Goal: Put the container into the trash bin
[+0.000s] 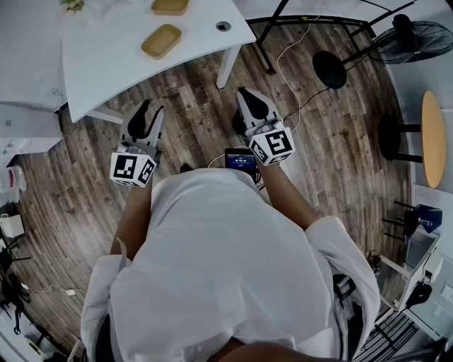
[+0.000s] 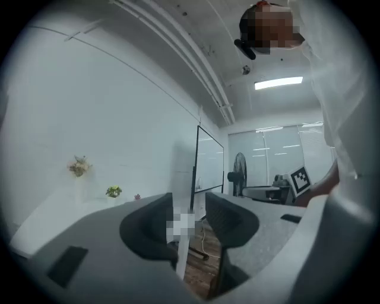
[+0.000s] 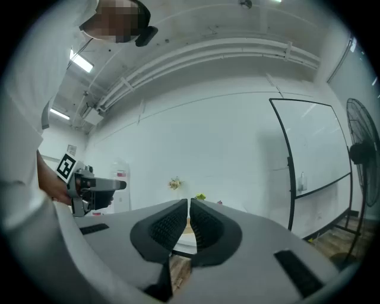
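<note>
- step in hand: the approach, by my reading. nothing is picked up yet. the person stands back from the white table [image 1: 106, 63], both grippers held level and pointing toward it.
- left gripper [image 1: 153, 112]: jaws stand wide apart in the left gripper view [image 2: 190, 221], with nothing between them, only the room beyond.
- right gripper [image 1: 245, 94]: jaws drawn in to a thin slit in the right gripper view [image 3: 187, 209], with nothing held.
- task's thing: a tan container [image 1: 161, 41] lies on the table top, well apart from both grippers and untouched. a second tan container [image 1: 170, 6] sits farther back, cut by the frame's upper edge. cannot tell which of the two is meant; the nearer one seems likelier.
- trash bin: cannot pick it out in any view.
- surroundings: wood floor [image 1: 340, 162], a fan [image 1: 410, 35] and a black stool [image 1: 329, 68] off to the right, with a cable [image 1: 287, 53] trailing across the boards between the table and the stool.
- next move, as judged: step in to the table and bring the wide left gripper over the near container's rim, since that one is ready to close. the right would need to spread first. the rim looks shallow, so a low, level entry at one edge seems called for. then find the bin before carrying.
- risk: the cable underfoot while stepping.
</note>
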{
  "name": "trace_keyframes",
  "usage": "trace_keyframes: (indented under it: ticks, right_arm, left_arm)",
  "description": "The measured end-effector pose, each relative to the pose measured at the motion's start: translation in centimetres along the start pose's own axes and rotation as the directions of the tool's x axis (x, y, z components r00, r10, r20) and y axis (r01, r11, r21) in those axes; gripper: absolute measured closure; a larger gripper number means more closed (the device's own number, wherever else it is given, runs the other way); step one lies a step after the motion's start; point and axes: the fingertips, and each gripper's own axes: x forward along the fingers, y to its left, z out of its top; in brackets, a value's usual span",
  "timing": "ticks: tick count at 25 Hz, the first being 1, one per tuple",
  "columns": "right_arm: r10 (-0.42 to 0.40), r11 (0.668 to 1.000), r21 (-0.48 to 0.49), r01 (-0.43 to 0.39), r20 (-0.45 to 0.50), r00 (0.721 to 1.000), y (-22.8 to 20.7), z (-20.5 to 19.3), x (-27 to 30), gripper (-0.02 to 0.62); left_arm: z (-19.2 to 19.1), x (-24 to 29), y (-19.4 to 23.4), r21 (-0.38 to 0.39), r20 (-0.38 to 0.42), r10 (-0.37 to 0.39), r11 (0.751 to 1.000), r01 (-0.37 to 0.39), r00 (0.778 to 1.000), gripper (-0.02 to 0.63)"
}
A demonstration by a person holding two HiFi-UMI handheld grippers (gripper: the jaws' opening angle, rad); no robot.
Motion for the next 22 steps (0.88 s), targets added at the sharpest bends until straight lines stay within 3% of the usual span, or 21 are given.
trace_keyframes:
  ticks: [14,22]
  right_arm:
    - [0.013,0.996,0.085,-0.017,0.049,0.999,-5.7,0.0,-4.0,0.551]
    - [0.048,0.998,0.039,-0.049,0.029,0.998,-7.1,-0.7,-5.3,0.551]
  left_arm:
    - [-0.2,4.0,-1.9,0.001,-0.014,-0.008,1.0,0.008,1.0,0.431]
    - [-0.3,6.1,-4.2,0.005,-0.012,-0.01,1.0,0.01,1.0,0.433]
